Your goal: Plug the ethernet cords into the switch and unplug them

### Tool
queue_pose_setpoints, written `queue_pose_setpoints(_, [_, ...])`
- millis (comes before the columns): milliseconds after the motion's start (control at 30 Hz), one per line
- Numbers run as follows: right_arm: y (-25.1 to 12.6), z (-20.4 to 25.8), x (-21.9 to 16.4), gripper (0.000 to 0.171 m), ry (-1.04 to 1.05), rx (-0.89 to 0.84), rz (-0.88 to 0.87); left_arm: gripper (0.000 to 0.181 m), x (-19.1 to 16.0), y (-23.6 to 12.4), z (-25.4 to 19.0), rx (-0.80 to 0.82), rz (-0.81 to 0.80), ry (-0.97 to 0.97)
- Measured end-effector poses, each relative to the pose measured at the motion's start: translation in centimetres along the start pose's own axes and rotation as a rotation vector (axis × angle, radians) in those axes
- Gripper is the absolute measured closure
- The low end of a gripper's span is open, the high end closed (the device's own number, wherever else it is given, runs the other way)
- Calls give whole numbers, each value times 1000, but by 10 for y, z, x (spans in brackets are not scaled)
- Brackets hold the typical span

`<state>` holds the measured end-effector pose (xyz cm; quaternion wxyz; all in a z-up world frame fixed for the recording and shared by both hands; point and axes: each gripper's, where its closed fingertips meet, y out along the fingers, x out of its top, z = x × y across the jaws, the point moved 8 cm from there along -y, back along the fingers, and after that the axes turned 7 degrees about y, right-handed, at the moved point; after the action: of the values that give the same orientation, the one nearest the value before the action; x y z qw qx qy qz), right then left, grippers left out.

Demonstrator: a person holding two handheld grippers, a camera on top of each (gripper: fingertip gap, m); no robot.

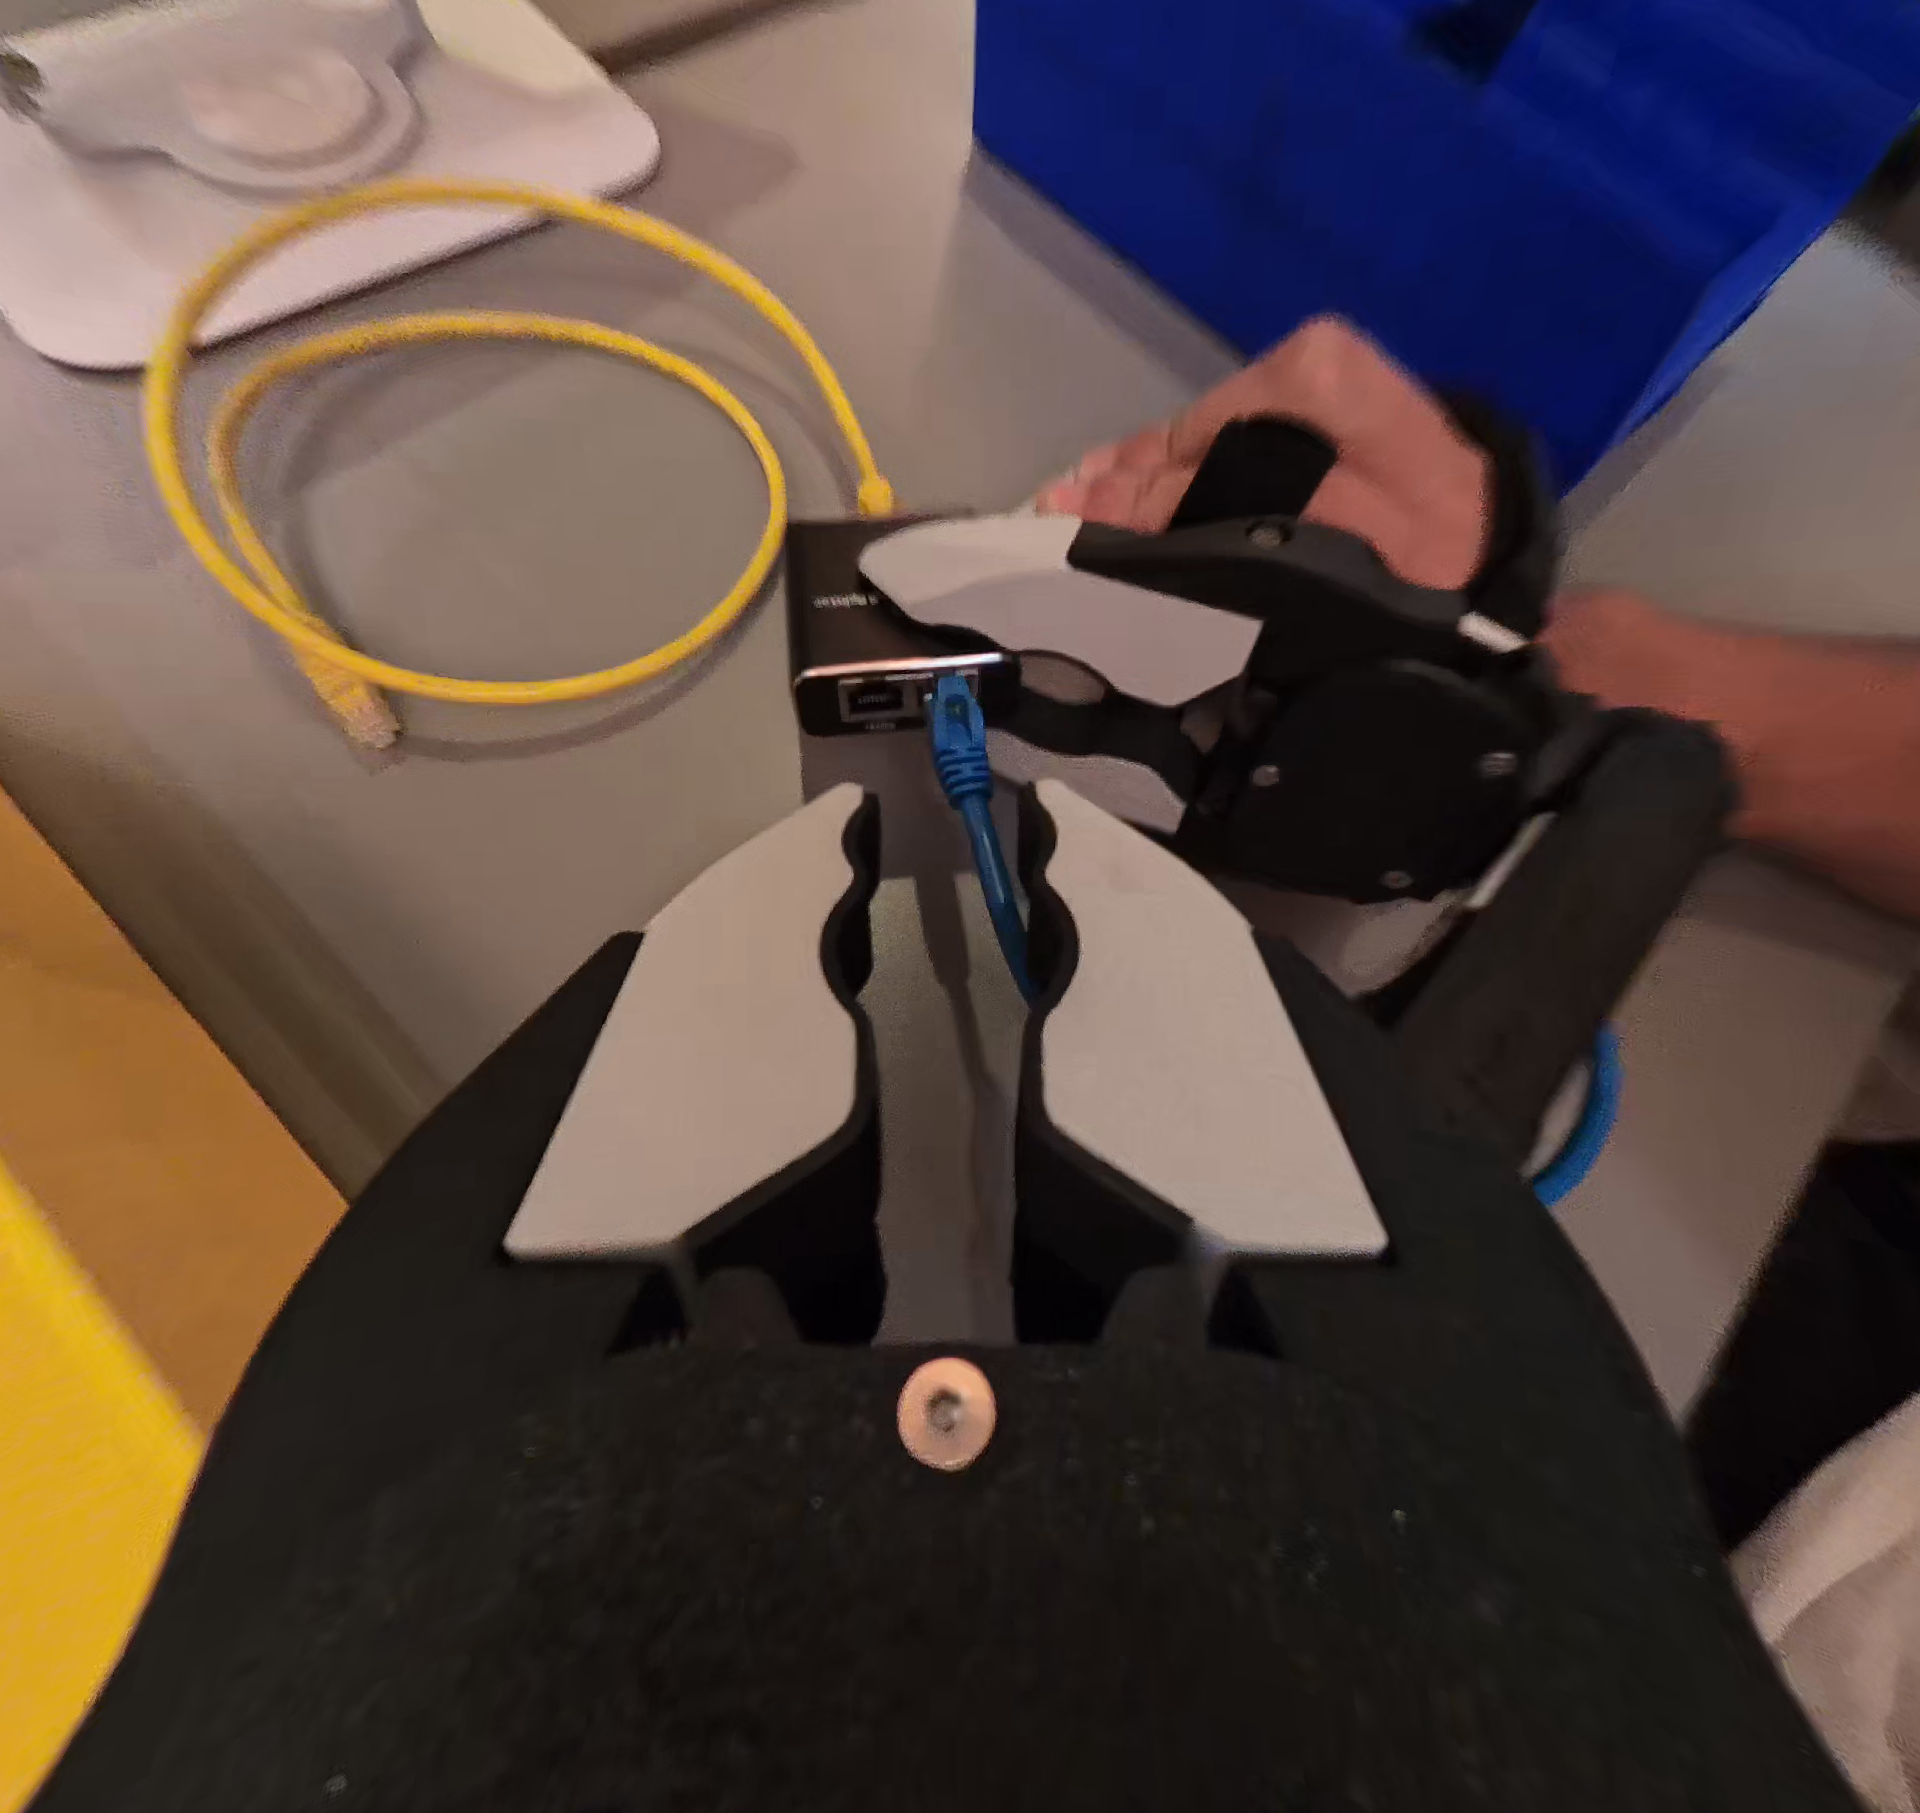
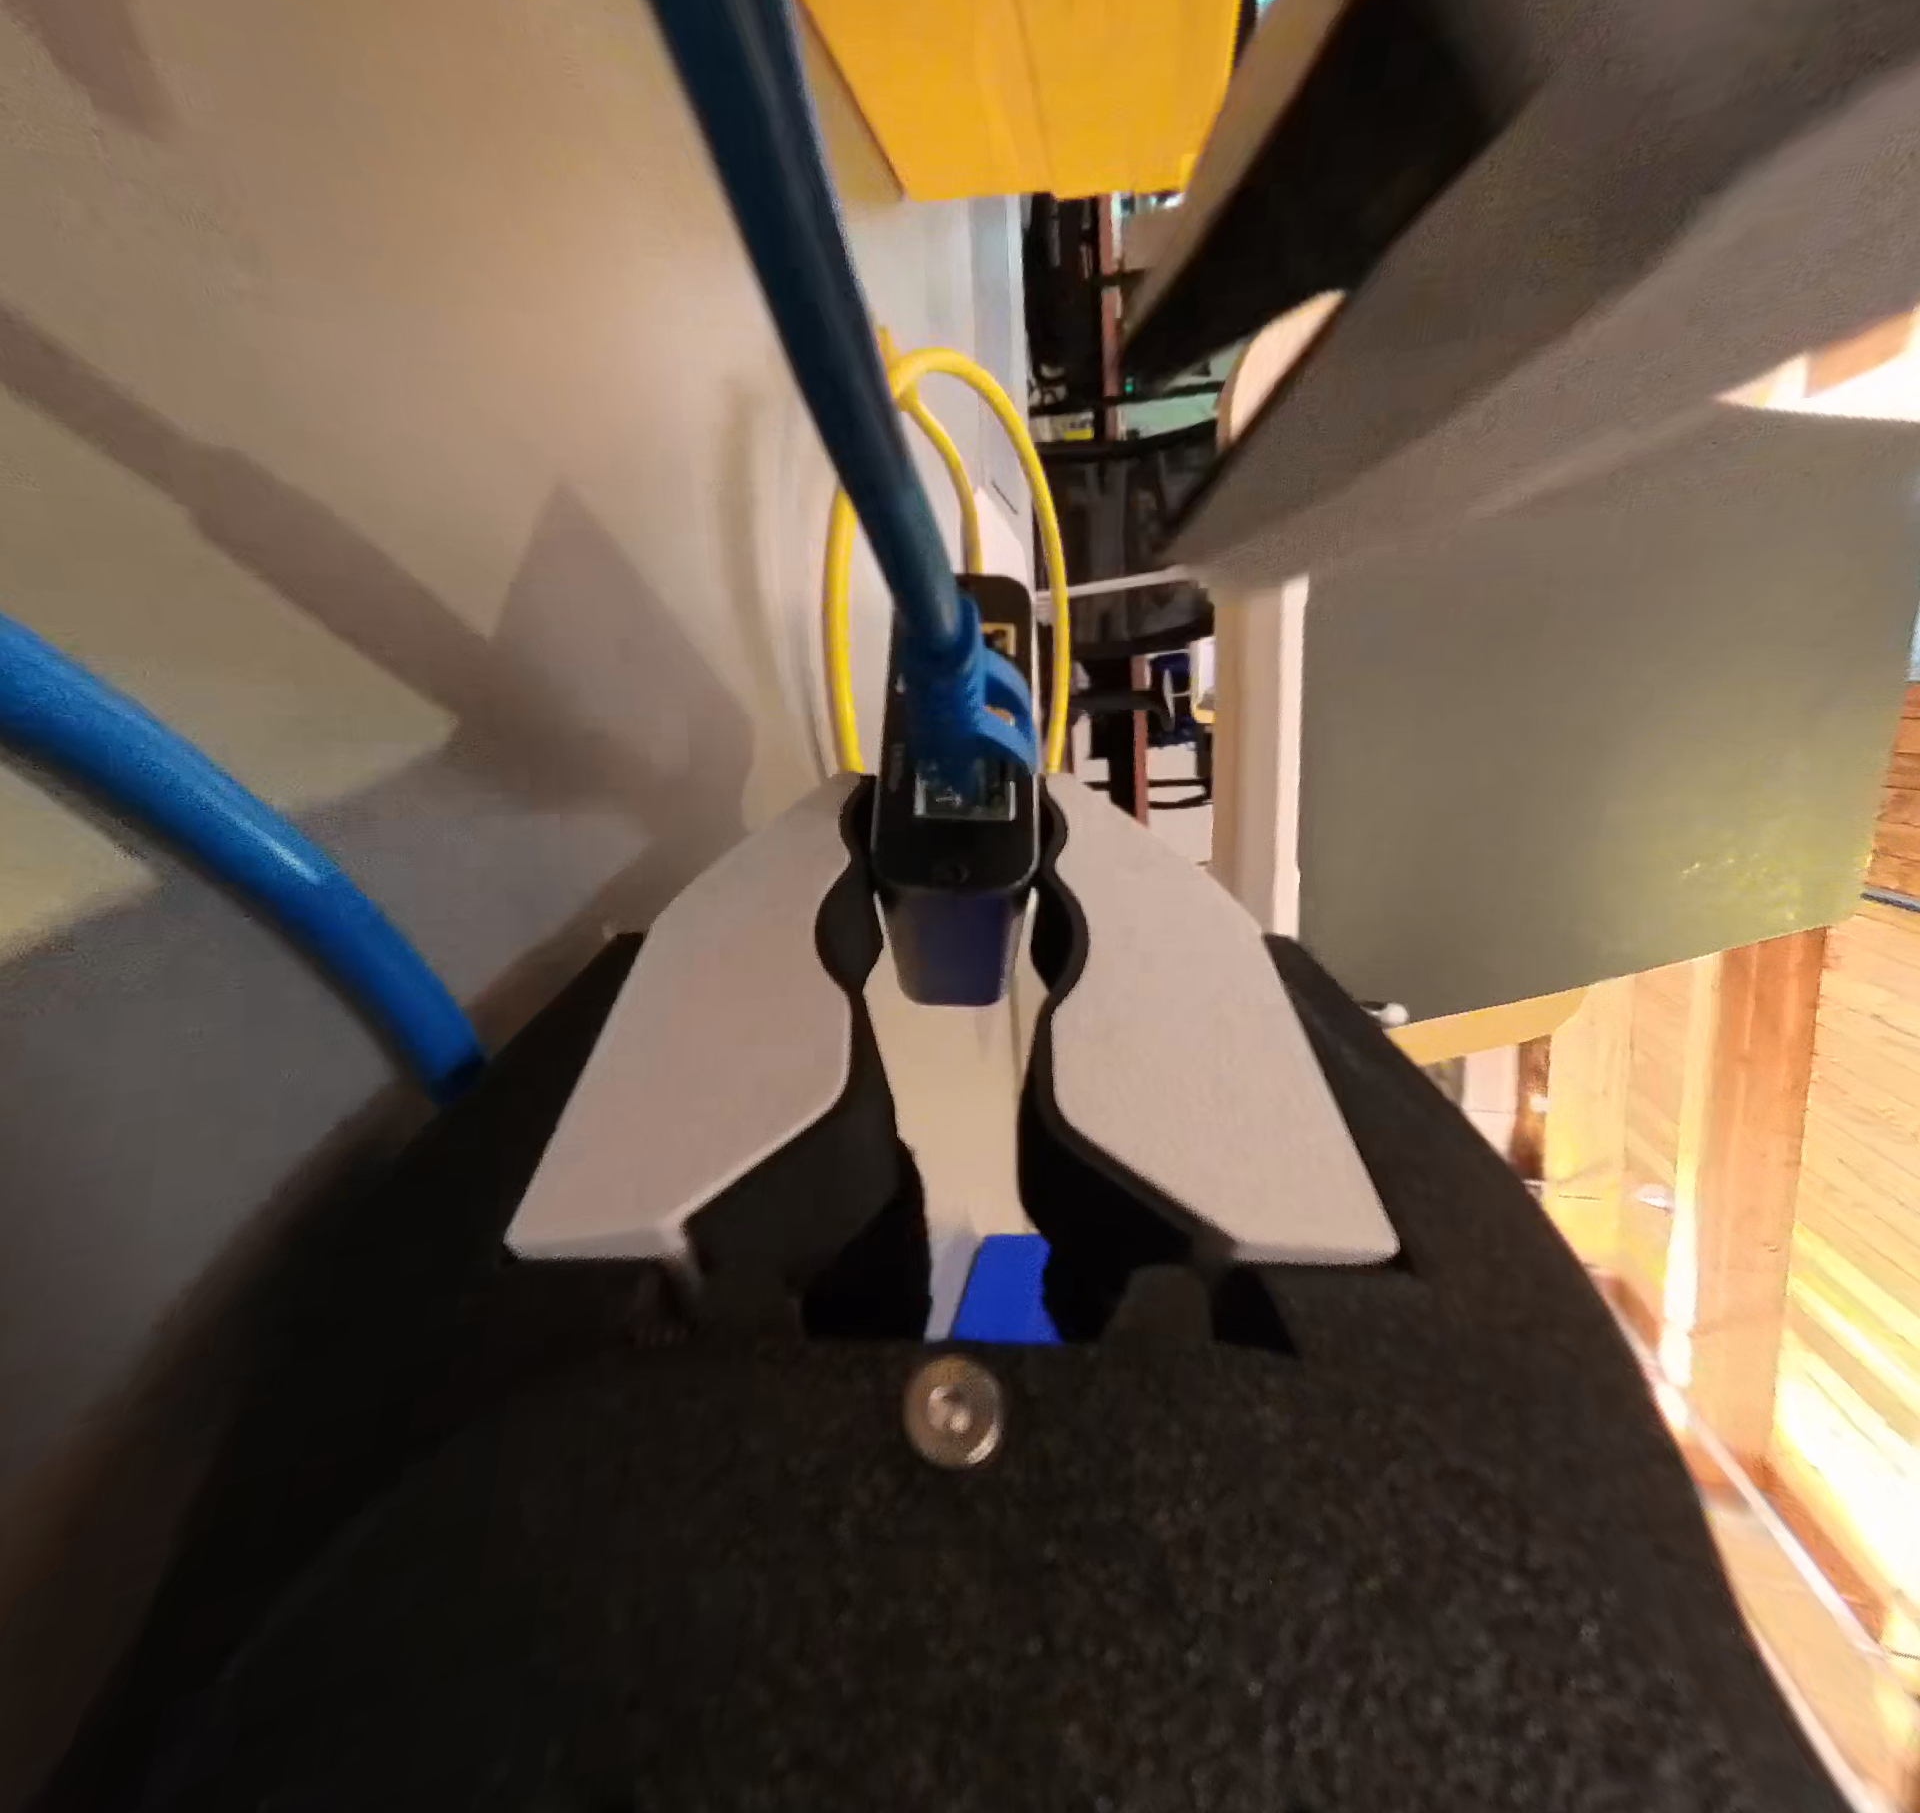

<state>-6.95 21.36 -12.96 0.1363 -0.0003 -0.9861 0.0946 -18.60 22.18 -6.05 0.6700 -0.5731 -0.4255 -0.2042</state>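
A small black switch [image 1: 831, 600] lies on the grey table [image 1: 582, 537]. My right gripper [image 1: 945, 625] comes in from the right and is shut on the switch; in the right wrist view the switch [image 2: 951, 849] sits clamped between that gripper's [image 2: 954, 797] fingers. A blue ethernet plug [image 1: 956, 724] sits in the right port of the near face; the left port is empty. Its blue cable [image 1: 992, 880] runs back between the fingers of my left gripper [image 1: 948, 807], which is open and not clamped on it. A yellow cable [image 1: 520, 691] lies coiled to the left, one plug [image 1: 353, 703] loose, the other end [image 1: 875, 494] at the switch's far side.
A white stand base [image 1: 312, 132] stands at the back left and a blue bin [image 1: 1455, 153] at the back right. A person's hand [image 1: 1299, 454] holds the right gripper. The table edge runs down the left, with a yellow object [image 1: 62, 1451] below it. Tip to tip, the grippers are about 8 cm apart.
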Motion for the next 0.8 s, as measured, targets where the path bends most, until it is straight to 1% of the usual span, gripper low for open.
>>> queue_pose_setpoints(100, [-2,-11,-5,144,179,31,-45,157,2,-29,4,-37,-174,-87])
queue_pose_setpoints(167, [-6,-27,-10,145,302,13,-80,157,-5,-35,3,-2,-193,-65])
queue_pose_setpoints(233, [-14,-40,-11,145,379,-6,-131,157,-15,-31,-5,54,-207,1])
queue_pose_setpoints(300, [-21,-46,-7,145,372,-13,-144,157,-23,-18,-22,84,-206,91])
queue_pose_setpoints(367, [-26,-43,1,145,347,-4,-146,159,-27,-5,-35,194,-198,222])
queue_pose_setpoints(400, [-27,-41,6,145,330,6,-149,162,-26,-3,-40,271,-225,277])
queue_pose_setpoints(467, [-28,-35,13,145,280,13,-149,162,-20,-8,-49,311,-327,353])
queue_pose_setpoints(500, [-28,-32,15,145,264,19,-154,163,-18,-10,-50,329,-344,362])
queue_pose_setpoints(600, [-30,-29,19,145,263,36,-169,161,-18,-8,-44,351,-322,331])
queue_pose_setpoints(700, [-30,-26,22,145,250,46,-172,157,-18,-10,-41,341,-336,307])
queue_pose_setpoints(800, [-31,-26,24,145,242,48,-184,168,-18,-12,-42,353,-362,320])
